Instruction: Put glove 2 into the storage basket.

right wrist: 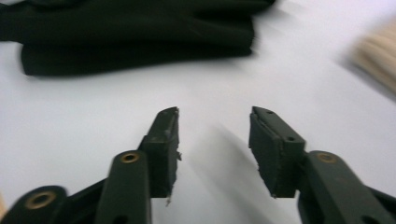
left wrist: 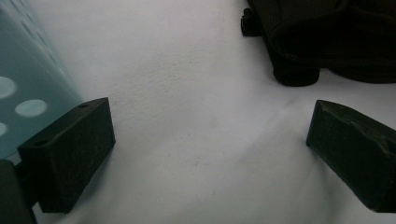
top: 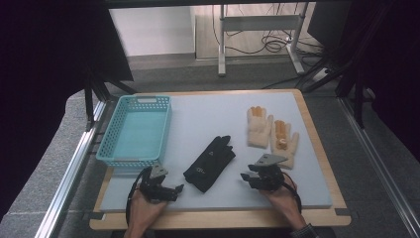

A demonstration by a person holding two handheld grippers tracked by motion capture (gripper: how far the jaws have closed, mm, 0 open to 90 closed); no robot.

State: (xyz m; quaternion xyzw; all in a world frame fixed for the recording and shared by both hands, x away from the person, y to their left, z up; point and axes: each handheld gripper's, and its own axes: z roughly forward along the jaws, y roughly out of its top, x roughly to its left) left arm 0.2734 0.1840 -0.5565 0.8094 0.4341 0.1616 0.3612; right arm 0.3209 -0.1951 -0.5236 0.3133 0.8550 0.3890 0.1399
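Both grippers, left [top: 179,189] and right [top: 243,177]: jaws apart, empty | black fabric glove [top: 209,164]: flat, seemingly knit

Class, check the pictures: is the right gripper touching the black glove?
Apart. In the right gripper view, bare white table lies between the right gripper and the black glove.

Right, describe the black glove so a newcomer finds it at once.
Start at the grey table mat. The black glove lies near its front middle, between the turquoise basket and two cream gloves. It is the only dark glove, lying alone and slanted.
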